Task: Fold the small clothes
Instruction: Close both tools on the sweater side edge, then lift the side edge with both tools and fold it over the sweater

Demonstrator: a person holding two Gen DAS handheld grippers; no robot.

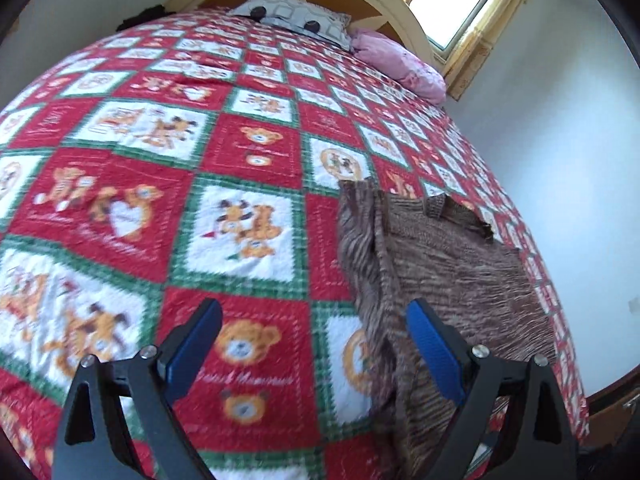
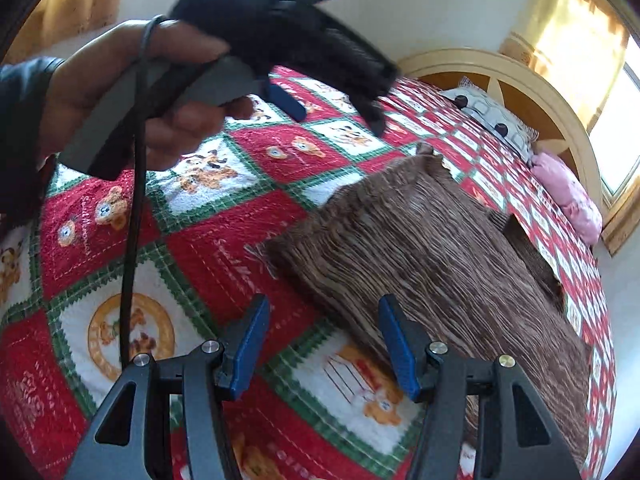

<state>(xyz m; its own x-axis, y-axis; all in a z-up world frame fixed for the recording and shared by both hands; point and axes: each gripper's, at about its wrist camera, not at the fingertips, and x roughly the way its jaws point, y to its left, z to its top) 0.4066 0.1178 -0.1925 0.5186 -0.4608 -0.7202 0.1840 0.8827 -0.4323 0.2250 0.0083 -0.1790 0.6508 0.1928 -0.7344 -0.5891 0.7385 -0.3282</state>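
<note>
Nearest in the left wrist view, the left gripper (image 1: 314, 344) hangs above the bed with its jaws spread wide and nothing between them; one blue pad (image 1: 434, 354) sits over the near edge of the sweater (image 1: 440, 256), though whether it touches the knit cannot be told. In the right wrist view the right gripper (image 2: 324, 344) is likewise wide open and empty, its right pad above the sweater's near corner and its left pad over the blanket (image 2: 224, 236).

The sweater — brown, striped knit — lies flat on the red, green and white teddy-bear blanket, near the bed's right edge, with one side folded over along a lengthwise crease. Seen from the right wrist, the left gripper is raised above the blanket, held in the person's hand (image 2: 132, 100), a black cable (image 2: 132, 216) hanging down from it.

Farther back, a grey patterned pillow (image 1: 292, 14) and a pink bundle (image 1: 400, 64) rest against the curved cream headboard (image 1: 384, 4), beside a sunlit window (image 1: 452, 0) with yellow curtains.
</note>
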